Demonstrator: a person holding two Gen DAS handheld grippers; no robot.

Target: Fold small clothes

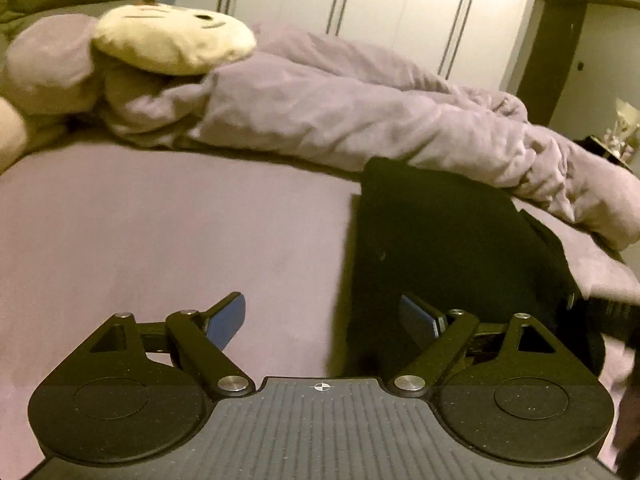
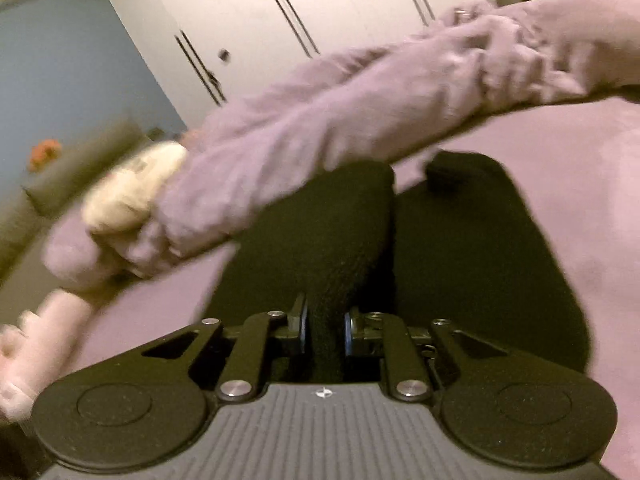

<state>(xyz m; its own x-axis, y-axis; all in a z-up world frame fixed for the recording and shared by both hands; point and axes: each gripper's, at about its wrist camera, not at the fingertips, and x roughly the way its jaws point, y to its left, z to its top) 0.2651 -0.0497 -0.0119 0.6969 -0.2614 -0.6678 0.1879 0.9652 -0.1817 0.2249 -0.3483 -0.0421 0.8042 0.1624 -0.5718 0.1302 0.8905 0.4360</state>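
Observation:
A black garment [image 1: 448, 248] lies on the lilac bed sheet [image 1: 160, 232], right of centre in the left wrist view. My left gripper [image 1: 322, 320] is open and empty, hovering over the garment's near left edge. In the right wrist view my right gripper [image 2: 326, 332] is shut on a raised fold of the black garment [image 2: 344, 240], lifting it above the part [image 2: 480, 264] that lies flat on the sheet. The right wrist view is blurred.
A crumpled lilac duvet [image 1: 360, 112] lies across the bed behind the garment. A plush toy with a cream face [image 1: 172, 36] rests at the far left. White wardrobe doors [image 1: 400, 4] stand behind the bed.

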